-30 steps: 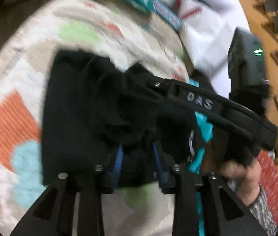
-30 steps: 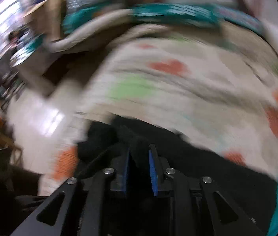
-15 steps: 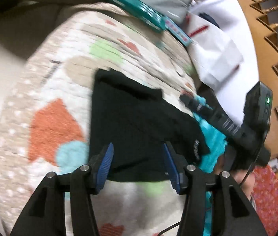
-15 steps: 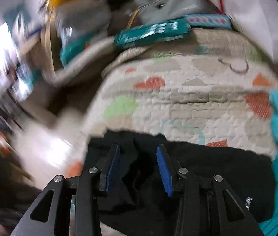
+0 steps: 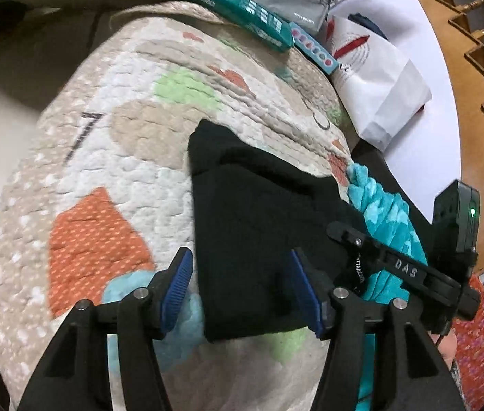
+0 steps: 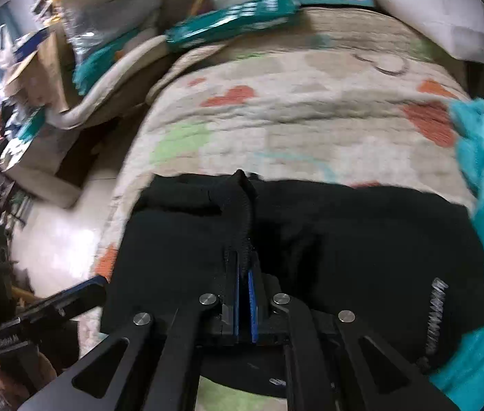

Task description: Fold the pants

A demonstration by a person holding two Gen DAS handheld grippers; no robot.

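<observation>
The black pants (image 5: 259, 226) lie on the patterned quilt (image 5: 105, 157), already folded small. The left gripper (image 5: 242, 287) has just been opening, fingers wide over them; the right gripper (image 6: 244, 274) has just closed, pinching a ridge of cloth. Little seems left, perhaps one last fold.

Your left gripper (image 5: 242, 287) let go of the black pants (image 5: 259, 226); its jaws have just been opening and now stand wide over the cloth. Your right gripper (image 6: 243, 274) opened, then snapped closed, pinching a ridge of the pants.
</observation>
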